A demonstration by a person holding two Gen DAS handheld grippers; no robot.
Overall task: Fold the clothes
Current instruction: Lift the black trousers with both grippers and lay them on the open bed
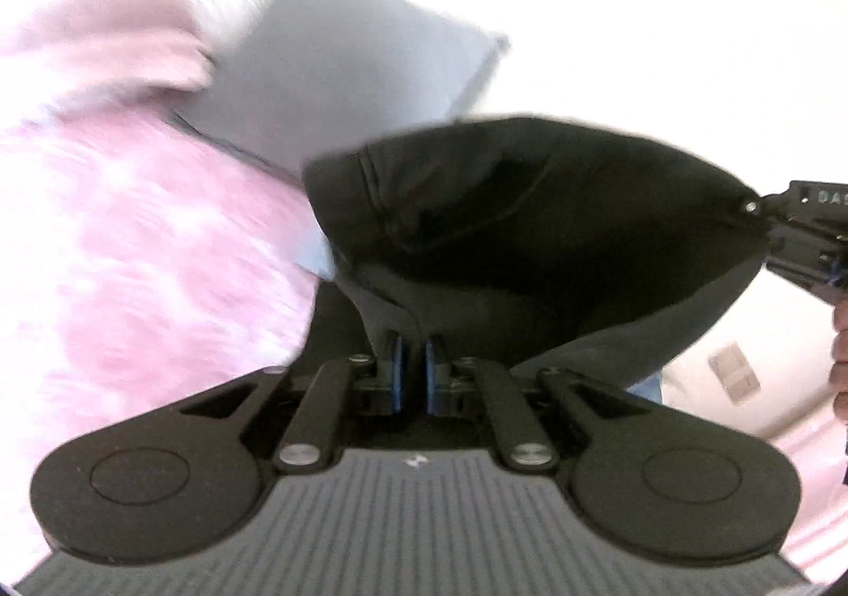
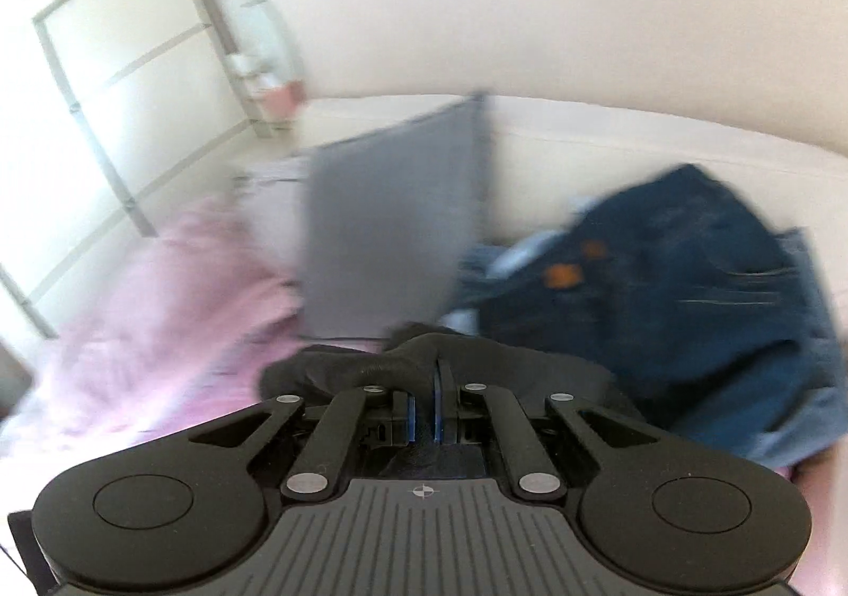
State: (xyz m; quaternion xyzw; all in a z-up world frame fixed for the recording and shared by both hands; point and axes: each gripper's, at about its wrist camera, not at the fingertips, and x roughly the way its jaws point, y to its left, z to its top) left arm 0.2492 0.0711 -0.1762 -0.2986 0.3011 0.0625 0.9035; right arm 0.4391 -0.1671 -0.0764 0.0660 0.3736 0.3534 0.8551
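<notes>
A black garment (image 1: 530,236) hangs stretched between both grippers above the bed. My left gripper (image 1: 414,347) is shut on its lower edge, the cloth pinched between the blue pads. In the left wrist view my right gripper (image 1: 768,220) pinches the garment's far corner at the right, with a hand behind it. The right wrist view shows that gripper (image 2: 424,379) shut on bunched black cloth (image 2: 371,368), which hides the fingertips. The picture is blurred by motion.
A pink bedspread (image 1: 132,251) covers the bed. A grey pillow (image 2: 387,225) leans against the pale wall. A heap of blue jeans (image 2: 662,288) lies to the right of it. White cupboard doors (image 2: 106,92) stand at the far left.
</notes>
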